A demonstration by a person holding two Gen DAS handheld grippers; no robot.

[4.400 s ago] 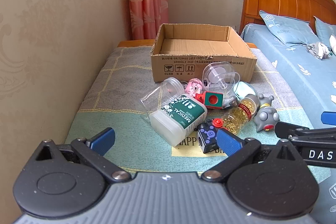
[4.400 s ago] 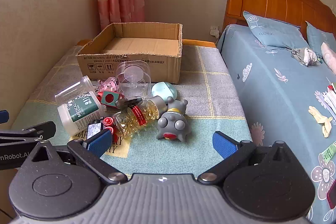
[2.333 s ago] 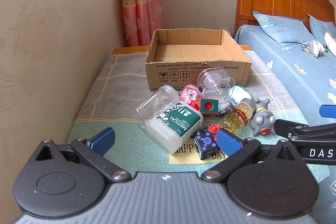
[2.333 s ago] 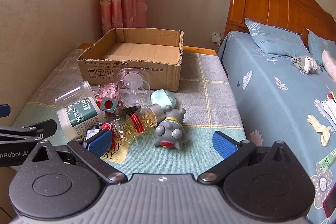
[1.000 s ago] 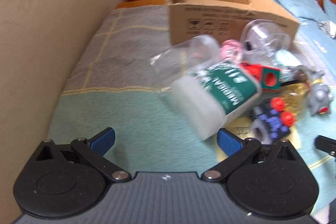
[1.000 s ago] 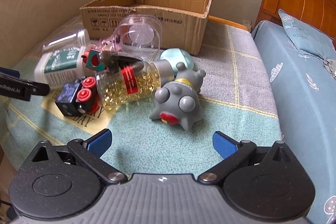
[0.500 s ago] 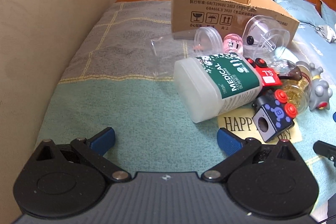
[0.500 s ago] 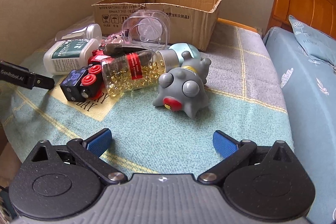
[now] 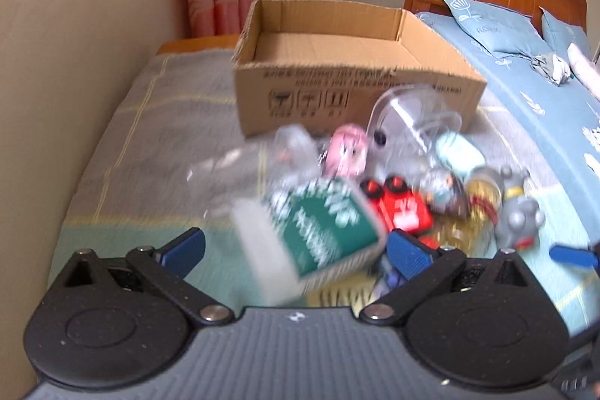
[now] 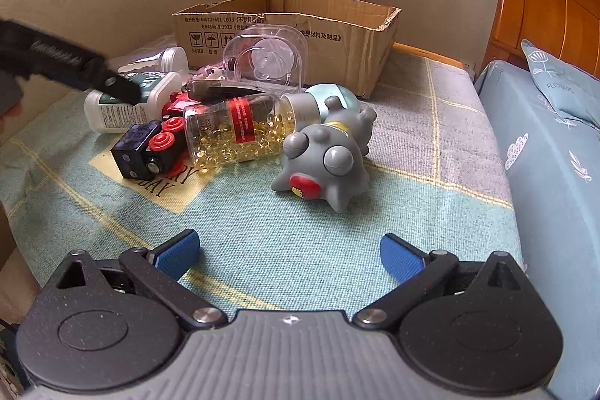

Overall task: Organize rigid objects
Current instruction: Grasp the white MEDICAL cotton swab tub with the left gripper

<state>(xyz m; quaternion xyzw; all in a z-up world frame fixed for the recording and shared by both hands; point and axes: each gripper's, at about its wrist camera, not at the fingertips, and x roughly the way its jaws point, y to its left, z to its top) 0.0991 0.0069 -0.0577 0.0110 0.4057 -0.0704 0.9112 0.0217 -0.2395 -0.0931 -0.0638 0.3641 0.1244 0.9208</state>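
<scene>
Both pairs of jaws are standing wide apart and are holding nothing. The left gripper (image 9: 294, 252) is hovering just above the white bottle with a green label (image 9: 311, 237), which is lying on its side between the blue pads; this view is blurred, so I cannot tell if a pad is touching it. The right gripper (image 10: 288, 255) is pointing over bare blanket (image 10: 262, 235) toward the grey toy (image 10: 324, 162), which is lying near but apart from the fingers. Beside the toy, a clear bottle of yellow capsules (image 10: 234, 132) is lying on its side, touching a dark cube with red buttons (image 10: 150, 150). Behind the pile, an open cardboard box (image 10: 285, 29) is sitting on the blanket.
</scene>
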